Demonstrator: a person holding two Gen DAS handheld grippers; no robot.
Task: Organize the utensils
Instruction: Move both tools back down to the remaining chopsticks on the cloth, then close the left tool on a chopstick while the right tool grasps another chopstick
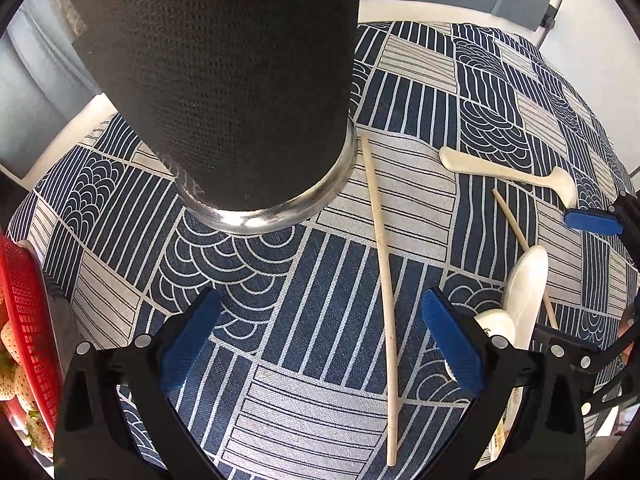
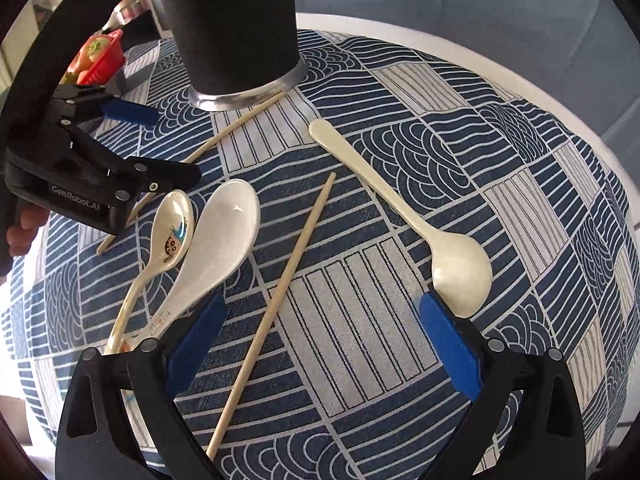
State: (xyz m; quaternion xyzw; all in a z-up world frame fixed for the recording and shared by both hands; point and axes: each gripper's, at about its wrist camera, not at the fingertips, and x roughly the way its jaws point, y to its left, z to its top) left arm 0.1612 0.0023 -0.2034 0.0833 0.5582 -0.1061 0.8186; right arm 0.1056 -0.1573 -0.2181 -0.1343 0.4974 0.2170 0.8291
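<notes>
Black mesh walls and a bright metal base ring mark the utensil holder (image 2: pixel 236 28), standing upright at the far side of the patterned tablecloth (image 2: pixel 500 184); it looks like the destination, since all 5 utensils lie loose on the cloth in front of it; 1 chopstick (image 1: pixel 382 276) lies just beside the holder's base, its far tip near the ring, and passes between the fingers of the left gripper (image 1: pixel 320 344), whose jaws stand wide with nothing in them; judging by that line-up, this stick is the left side's likely first pick; the right gripper (image 2: pixel 326 346) is equally wide and empty, poised over the second chopstick (image 2: pixel 276 304), which runs diagonally between its fingers; the cream spoon (image 2: pixel 416 216) lies bowl-up, its bowl just beside the right finger; the white soup spoon (image 2: pixel 216 240) and the printed soup spoon (image 2: pixel 168 236) rest side by side, touching; both are glossy ceramic, so probably slippery to pinch; a red basket (image 1: pixel 28 312) holding pale strawberries sits at the cloth's edge
</notes>
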